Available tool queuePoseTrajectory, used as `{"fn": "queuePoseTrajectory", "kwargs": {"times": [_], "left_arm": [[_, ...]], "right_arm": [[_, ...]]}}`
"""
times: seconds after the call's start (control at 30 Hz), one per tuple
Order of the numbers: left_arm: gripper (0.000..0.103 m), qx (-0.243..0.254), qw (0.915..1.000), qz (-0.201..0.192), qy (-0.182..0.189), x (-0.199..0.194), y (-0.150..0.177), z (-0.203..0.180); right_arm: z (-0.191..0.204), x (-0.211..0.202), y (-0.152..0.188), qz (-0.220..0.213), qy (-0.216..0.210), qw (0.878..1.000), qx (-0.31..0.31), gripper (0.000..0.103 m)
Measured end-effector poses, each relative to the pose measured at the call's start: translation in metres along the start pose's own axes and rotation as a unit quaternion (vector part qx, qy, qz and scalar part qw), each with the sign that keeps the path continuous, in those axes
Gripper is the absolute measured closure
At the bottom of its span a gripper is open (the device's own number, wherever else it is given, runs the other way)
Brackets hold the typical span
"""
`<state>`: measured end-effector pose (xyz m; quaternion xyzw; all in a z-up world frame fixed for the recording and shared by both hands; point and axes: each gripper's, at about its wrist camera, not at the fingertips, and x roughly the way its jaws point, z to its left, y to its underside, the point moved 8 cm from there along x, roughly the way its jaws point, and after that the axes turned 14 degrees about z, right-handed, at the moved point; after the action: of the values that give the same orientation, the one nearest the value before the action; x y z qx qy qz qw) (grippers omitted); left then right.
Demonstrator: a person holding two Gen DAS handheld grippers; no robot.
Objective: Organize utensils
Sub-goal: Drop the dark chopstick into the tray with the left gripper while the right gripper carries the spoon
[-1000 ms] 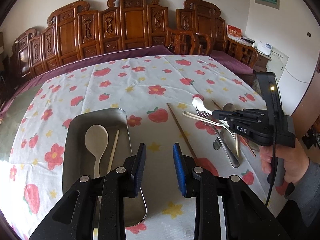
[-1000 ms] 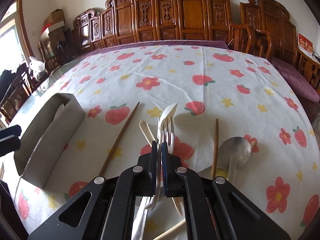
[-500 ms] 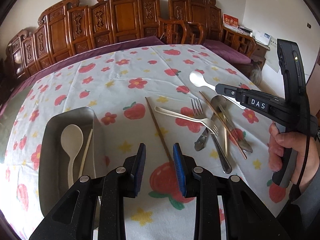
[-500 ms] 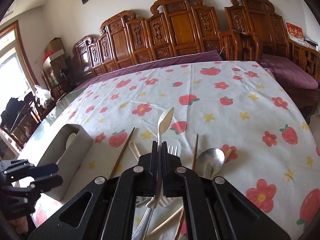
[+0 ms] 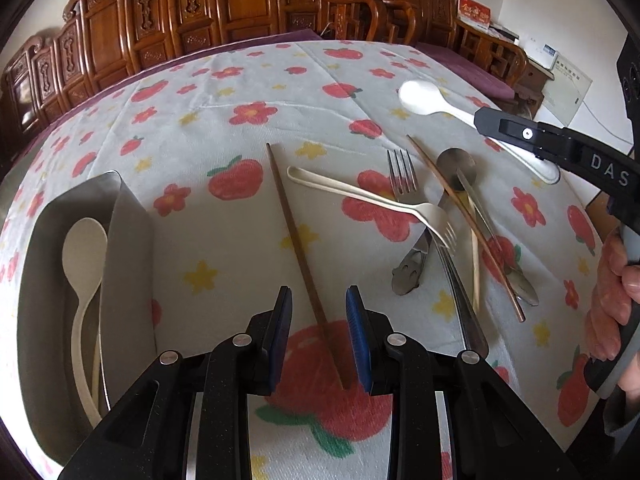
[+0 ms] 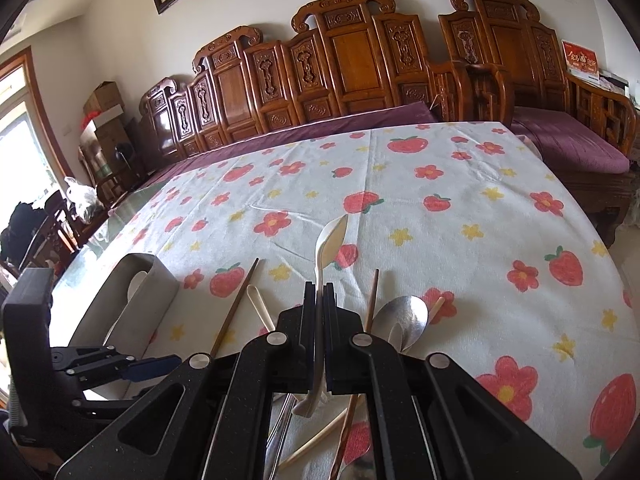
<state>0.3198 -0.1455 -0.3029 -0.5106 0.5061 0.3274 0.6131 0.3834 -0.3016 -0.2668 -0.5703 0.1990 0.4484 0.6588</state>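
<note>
Left gripper (image 5: 318,334): nearest the left wrist camera, jaws part open and grasping nothing. It points steeply down with the near end of a dark brown chopstick (image 5: 298,236) lying between the blue pads, likely lined up for a pick; contact cannot be told.

Metal tray (image 5: 128,264): just left of the left gripper on the tabletop (image 5: 240,128). It holds a cream spoon (image 5: 82,264) and what looks like a pale chopstick beside it, so it seems to be the place where sorted utensils go.

Loose utensils: right of the dark brown chopstick, in an overlapping heap. A cream fork (image 5: 372,200) lies across a steel fork (image 5: 402,176); a steel spoon (image 5: 456,164) and a second brown chopstick (image 5: 466,228) cross beside them. They appear not yet sorted.

Right gripper (image 6: 319,292): jaws clenched on the handle of a white spoon (image 6: 330,240), bowl pointing forward and raised clear of the heap, probably for carrying toward the tray. A person's hand (image 5: 612,296) grips its handle.

Tablecloth: white, printed with strawberries and flowers.

Far side: carved wooden chairs (image 6: 352,60) with purple cushions stand against the wall beyond the tabletop.
</note>
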Motion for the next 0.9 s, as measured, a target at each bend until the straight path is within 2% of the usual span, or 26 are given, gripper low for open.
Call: {"fn": "queuePoseTrajectory", "kwargs": {"times": [0.17,0.33,0.53,0.9], "left_arm": [[0.088,0.001,0.9998,0.016,-0.010,0.012,0.001,-0.001],[0.097,0.005,0.9996,0.015,-0.025,0.014,0.001,0.001],[0.099,0.009,0.9989,0.003,-0.046,0.004,0.007,0.008],[0.099,0.009,0.9982,-0.045,-0.037,-0.060,0.020,0.029]], "right_arm": [[0.002,-0.001,0.001,0.000,0.000,1.000,-0.002,0.098],[0.006,0.001,0.001,0.003,0.001,1.000,-0.006,0.098],[0.017,0.004,0.002,0.006,0.005,1.000,-0.017,0.098],[0.042,-0.001,0.015,0.008,0.010,1.000,-0.027,0.098]]}}
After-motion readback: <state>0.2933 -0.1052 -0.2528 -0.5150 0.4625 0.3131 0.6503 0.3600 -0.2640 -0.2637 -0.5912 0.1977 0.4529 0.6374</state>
